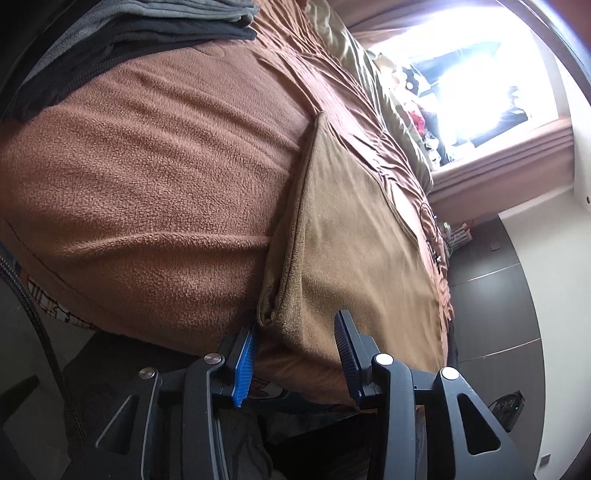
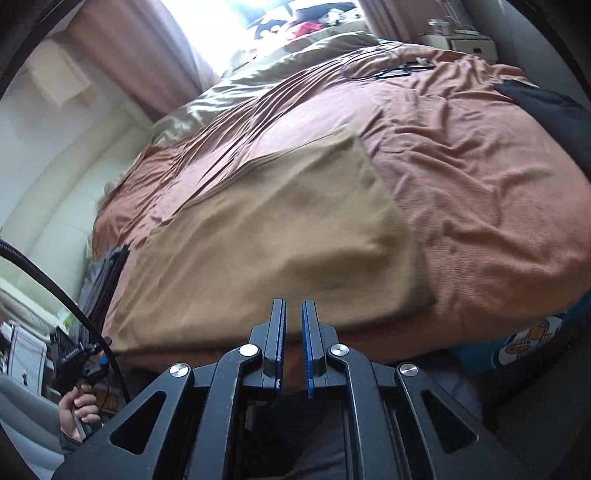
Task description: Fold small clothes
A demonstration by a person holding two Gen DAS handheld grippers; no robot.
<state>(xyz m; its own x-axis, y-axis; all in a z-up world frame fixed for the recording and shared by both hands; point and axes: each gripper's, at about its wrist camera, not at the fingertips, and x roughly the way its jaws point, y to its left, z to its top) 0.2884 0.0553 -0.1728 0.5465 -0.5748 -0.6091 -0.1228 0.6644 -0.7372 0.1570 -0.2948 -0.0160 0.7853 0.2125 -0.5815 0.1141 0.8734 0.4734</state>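
Tan cloth (image 2: pixel 266 221) lies folded flat on blanket (image 2: pixel 461 177).

The blanket (image 1: pixel 155 192) covering the bed is seen to be a rust-brown fleece, matt and nubbly. On it a tan cloth (image 1: pixel 354 236), folded, is shown as a finer, short-napped fabric with stitched hems, also matt. Beyond it, an olive sheet (image 2: pixel 236 85) is marked by a satin sheen and fine creases. The stacked grey and black clothes (image 1: pixel 155 22) appear soft and dull. The left gripper (image 1: pixel 299 332) and right gripper (image 2: pixel 293 314) are made of matt black plastic with polished metal pins; their pads (image 1: pixel 245 358) are ribbed blue plastic. The cable (image 2: pixel 55 280) is sheathed in a black braid.
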